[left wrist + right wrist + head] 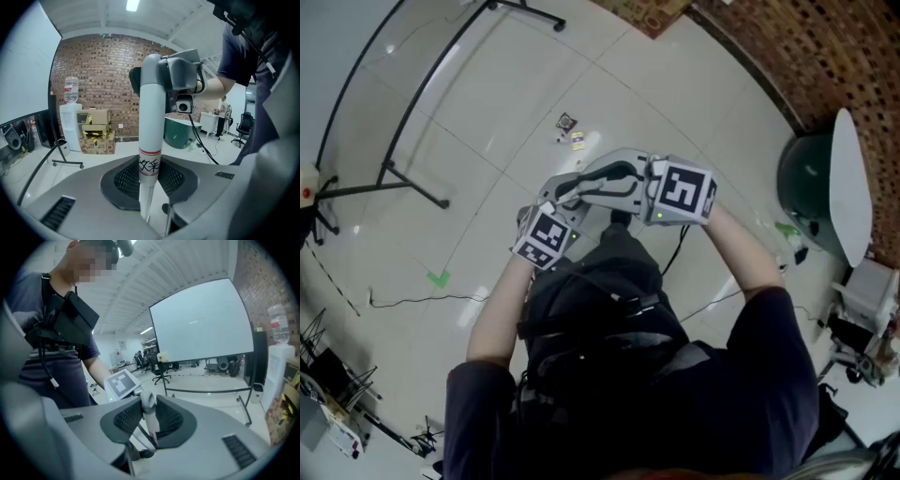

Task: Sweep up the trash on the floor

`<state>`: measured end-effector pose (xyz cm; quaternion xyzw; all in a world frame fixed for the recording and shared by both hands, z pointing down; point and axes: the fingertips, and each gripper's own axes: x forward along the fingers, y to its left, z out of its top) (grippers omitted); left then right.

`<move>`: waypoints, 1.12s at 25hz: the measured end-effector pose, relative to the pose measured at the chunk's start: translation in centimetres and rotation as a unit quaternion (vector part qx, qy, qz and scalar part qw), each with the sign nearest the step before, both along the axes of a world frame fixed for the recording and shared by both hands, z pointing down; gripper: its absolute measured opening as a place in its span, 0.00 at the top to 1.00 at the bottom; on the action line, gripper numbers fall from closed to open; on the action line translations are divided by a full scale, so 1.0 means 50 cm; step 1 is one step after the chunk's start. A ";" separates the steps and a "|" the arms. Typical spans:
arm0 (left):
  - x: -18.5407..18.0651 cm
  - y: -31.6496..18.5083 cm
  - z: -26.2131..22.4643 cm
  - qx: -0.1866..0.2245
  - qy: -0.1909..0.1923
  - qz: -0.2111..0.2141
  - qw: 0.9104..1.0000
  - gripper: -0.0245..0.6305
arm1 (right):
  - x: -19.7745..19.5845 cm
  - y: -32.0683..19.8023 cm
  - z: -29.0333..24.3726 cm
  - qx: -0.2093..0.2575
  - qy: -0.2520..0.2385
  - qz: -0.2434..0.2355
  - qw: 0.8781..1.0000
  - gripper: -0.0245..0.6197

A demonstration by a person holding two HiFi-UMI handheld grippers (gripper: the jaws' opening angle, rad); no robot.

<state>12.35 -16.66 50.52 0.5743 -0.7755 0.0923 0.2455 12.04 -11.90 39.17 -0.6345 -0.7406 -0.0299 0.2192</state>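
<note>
GRIP: left gripper point(150, 177) and right gripper point(149, 422) both clamp white handle point(151, 112) | RISK: handle twists in pads, so sweep misses trash point(569, 129).

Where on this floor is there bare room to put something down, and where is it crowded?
Widest bare tiles: between the black stand's foot and the trash scraps, and from the scraps toward the brick wall. Crowded: the right side around the green bin, and the lower left by the thin cable and equipment.
</note>
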 end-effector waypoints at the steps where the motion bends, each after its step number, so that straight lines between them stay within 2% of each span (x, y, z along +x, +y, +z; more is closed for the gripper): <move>1: -0.001 -0.012 0.014 -0.007 0.000 -0.007 1.000 0.84 | 0.000 -0.014 0.012 0.002 0.004 -0.012 1.000 0.81; 8: -0.031 -0.077 0.084 -0.033 0.001 -0.088 0.996 0.84 | -0.009 -0.084 0.082 0.015 0.001 -0.088 0.996 0.81; 10: -0.042 -0.087 0.098 -0.034 -0.001 -0.105 0.994 0.84 | -0.016 -0.092 0.096 0.014 0.001 -0.093 0.996 0.81; 13: -0.069 -0.087 0.109 -0.013 0.013 -0.127 0.992 0.84 | -0.046 -0.084 0.107 0.000 0.012 -0.087 0.996 0.80; 15: -0.090 -0.084 0.110 0.001 0.014 -0.127 0.992 0.84 | -0.071 -0.075 0.110 -0.005 0.018 -0.079 0.997 0.81; 17: -0.110 -0.081 0.111 0.002 -0.001 -0.117 0.993 0.84 | -0.095 -0.068 0.114 -0.005 0.023 -0.067 0.998 0.80; 21: -0.175 -0.056 0.127 -0.016 -0.037 -0.096 0.995 0.85 | -0.166 -0.041 0.130 -0.010 0.019 -0.038 0.999 0.81; 28: -0.278 -0.013 0.155 -0.051 -0.050 -0.079 0.994 0.84 | -0.278 0.007 0.157 -0.004 -0.009 0.023 1.000 0.81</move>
